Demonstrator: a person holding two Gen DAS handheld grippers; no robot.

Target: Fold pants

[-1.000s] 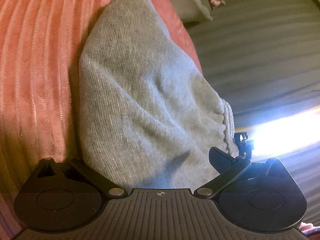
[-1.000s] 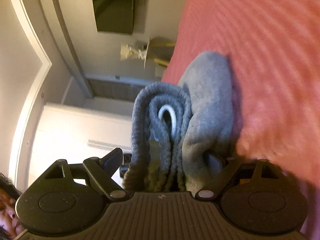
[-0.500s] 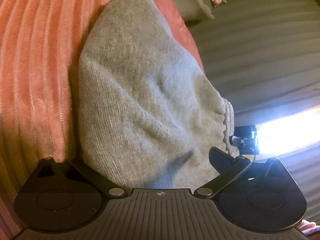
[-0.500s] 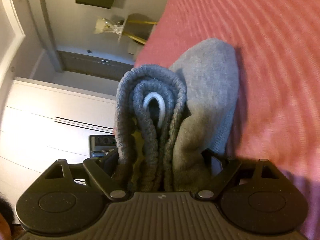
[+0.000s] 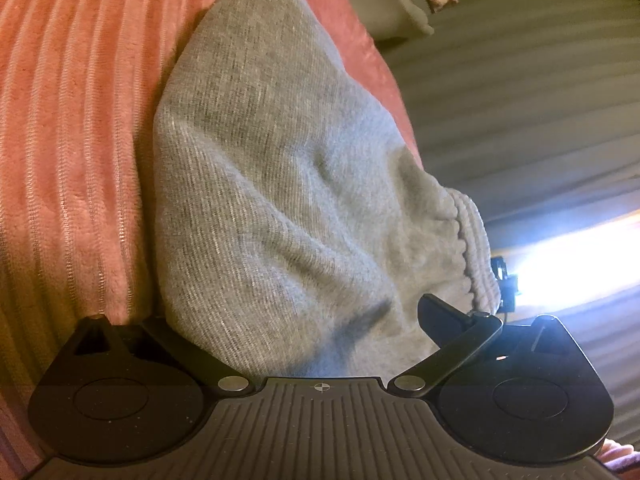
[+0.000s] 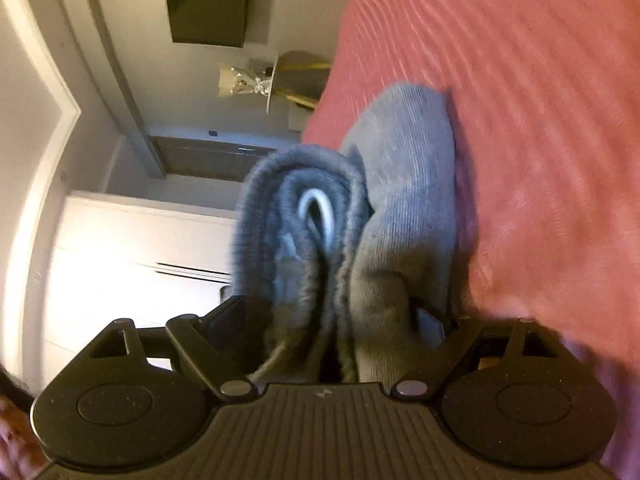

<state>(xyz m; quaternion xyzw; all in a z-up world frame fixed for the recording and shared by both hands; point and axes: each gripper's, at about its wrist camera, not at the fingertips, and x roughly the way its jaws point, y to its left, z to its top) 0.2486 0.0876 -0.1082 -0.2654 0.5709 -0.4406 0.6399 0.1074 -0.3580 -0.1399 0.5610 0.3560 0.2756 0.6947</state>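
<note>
Grey knit pants (image 5: pixel 280 184) fill the left wrist view, lifted against a pink ribbed bedspread (image 5: pixel 68 120). My left gripper (image 5: pixel 304 332) is shut on a thick bunch of the fabric; its left fingertip is buried under cloth, and the right finger (image 5: pixel 444 316) presses the pants near the ribbed waistband (image 5: pixel 476 248). In the right wrist view, my right gripper (image 6: pixel 332 320) is shut on the folded waistband (image 6: pixel 304 216), where a white drawstring loop (image 6: pixel 320 212) shows, with more grey pants (image 6: pixel 408 184) beside it against the bedspread (image 6: pixel 540 120).
Off the bed's edge in the left wrist view lie a grey striped floor (image 5: pixel 520 80) and a pale object (image 5: pixel 384 4). The right wrist view shows white walls, a white cabinet (image 6: pixel 132 264), a dark screen (image 6: pixel 208 0) and a small side table (image 6: pixel 296 76).
The right gripper's view has swung, with the room background shifting and blurring, while the waistband stays clamped. The left gripper keeps its hold, with the pants shifting only slightly.
</note>
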